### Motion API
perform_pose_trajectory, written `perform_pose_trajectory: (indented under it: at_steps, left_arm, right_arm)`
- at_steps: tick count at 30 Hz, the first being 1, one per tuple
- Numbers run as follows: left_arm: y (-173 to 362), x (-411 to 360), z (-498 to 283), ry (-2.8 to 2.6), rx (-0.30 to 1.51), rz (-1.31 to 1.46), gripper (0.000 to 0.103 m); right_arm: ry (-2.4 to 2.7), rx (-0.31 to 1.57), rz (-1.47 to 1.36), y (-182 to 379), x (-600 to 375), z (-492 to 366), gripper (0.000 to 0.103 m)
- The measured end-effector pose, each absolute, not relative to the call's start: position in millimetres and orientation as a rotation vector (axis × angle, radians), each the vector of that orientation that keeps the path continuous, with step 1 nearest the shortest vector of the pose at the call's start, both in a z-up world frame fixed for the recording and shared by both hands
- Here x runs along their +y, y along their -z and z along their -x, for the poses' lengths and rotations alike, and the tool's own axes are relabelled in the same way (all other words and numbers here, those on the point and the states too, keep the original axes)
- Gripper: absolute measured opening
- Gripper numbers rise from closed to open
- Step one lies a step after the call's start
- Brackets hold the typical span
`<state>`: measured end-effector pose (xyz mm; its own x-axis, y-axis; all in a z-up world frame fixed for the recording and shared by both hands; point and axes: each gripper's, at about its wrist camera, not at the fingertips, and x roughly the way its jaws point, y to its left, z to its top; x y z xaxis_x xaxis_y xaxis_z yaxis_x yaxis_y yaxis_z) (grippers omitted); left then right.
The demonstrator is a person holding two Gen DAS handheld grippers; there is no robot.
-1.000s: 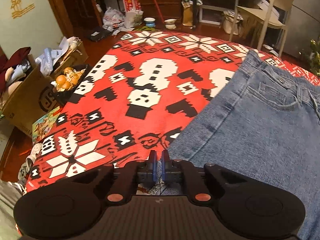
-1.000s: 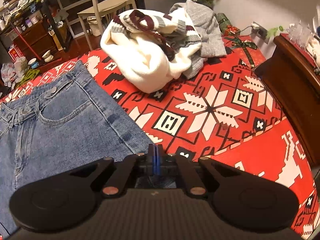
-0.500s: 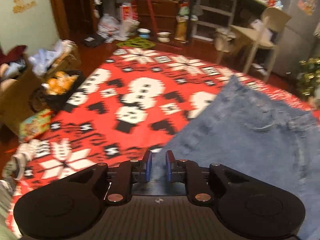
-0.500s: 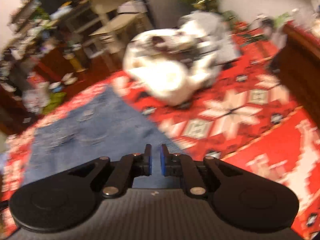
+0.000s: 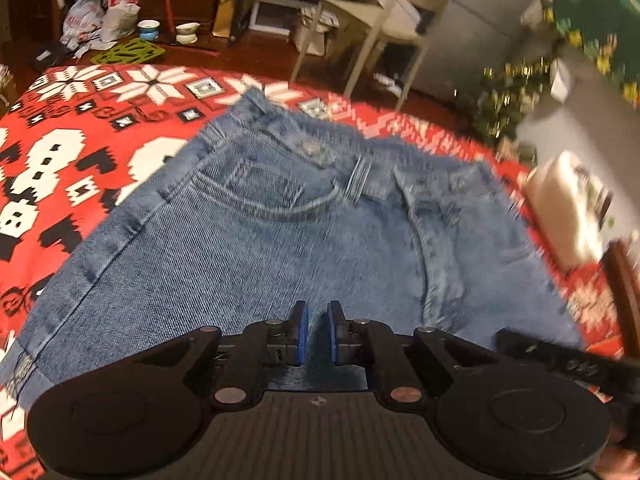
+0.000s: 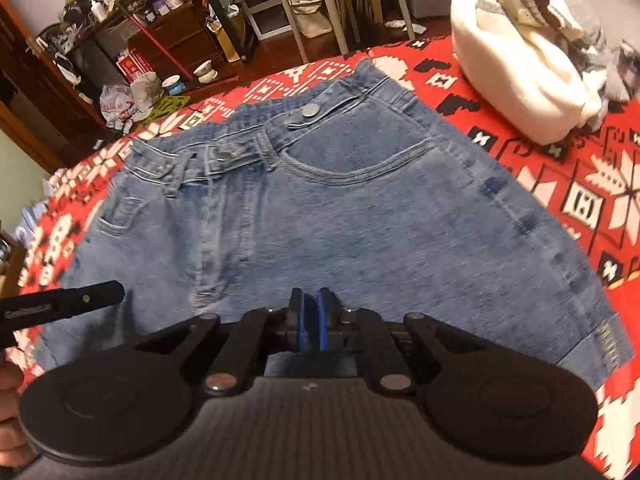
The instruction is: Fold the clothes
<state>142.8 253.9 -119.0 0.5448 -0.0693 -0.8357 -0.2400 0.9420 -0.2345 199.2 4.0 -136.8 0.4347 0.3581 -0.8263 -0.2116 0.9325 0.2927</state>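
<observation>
Blue jeans [image 5: 280, 248] lie flat on a red patterned blanket [image 5: 80, 140], waistband and button at the far side. My left gripper [image 5: 316, 320] hovers over their near part, jaws closing to a narrow gap with nothing between the pads. The right wrist view shows the same jeans [image 6: 360, 220] on the blanket [image 6: 580, 184]. My right gripper [image 6: 313, 312] is above their near edge, its jaws closing to a thin slit and also empty. Part of the left gripper [image 6: 60, 304] shows at that view's left edge.
A pile of white and grey knitwear [image 6: 520, 80] sits on the blanket right of the jeans. A pale chair [image 5: 384, 20] and cluttered shelves stand beyond the far edge. Dark wooden furniture [image 5: 628, 280] borders the right side. A hand [image 6: 8, 400] shows at lower left.
Both grippers swung inward from the jeans' left and right edges to over their middle. Their jaws parted a little half a second ago and have narrowed again.
</observation>
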Motion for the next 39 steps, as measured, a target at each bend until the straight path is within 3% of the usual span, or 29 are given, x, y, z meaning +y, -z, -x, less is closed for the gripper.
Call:
perform_pose_trajectory:
  at_steps: [3, 12, 14, 24, 32, 39]
  left_arm:
    - [122.8, 259.7, -140.1, -0.103, 0.989, 0.316, 0.003]
    - [123.0, 297.3, -134.6, -0.250, 0.974, 0.276, 0.004]
    - [121.5, 305.2, -131.5, -0.254, 0.976, 0.315, 0.004]
    - [110.0, 263.0, -109.0, -0.045, 1.027, 0.449, 0.005]
    - [121.4, 207.2, -101.0, -0.004, 1.065, 0.284, 0.006]
    - [124.4, 210.6, -93.5, -0.025, 1.054, 0.249, 0.005]
  right_arm:
    - [-0.313, 1.063, -0.179, 138.7, -18.4, -205.8, 0.000]
    - [-0.089, 1.041, -0.244, 139.7, -87.0, -227.9, 0.000]
    - [-0.075, 1.032, -0.272, 134.8, -93.1, -225.9, 0.007]
    - [-0.331, 1.086, -0.208, 119.6, -29.7, -182.7, 0.010]
    - [-0.367, 1.130, -0.091, 131.9, 9.7, -162.3, 0.010]
    - [-0.312, 1.130, -0.091, 131.9, -9.4, -165.0, 0.007]
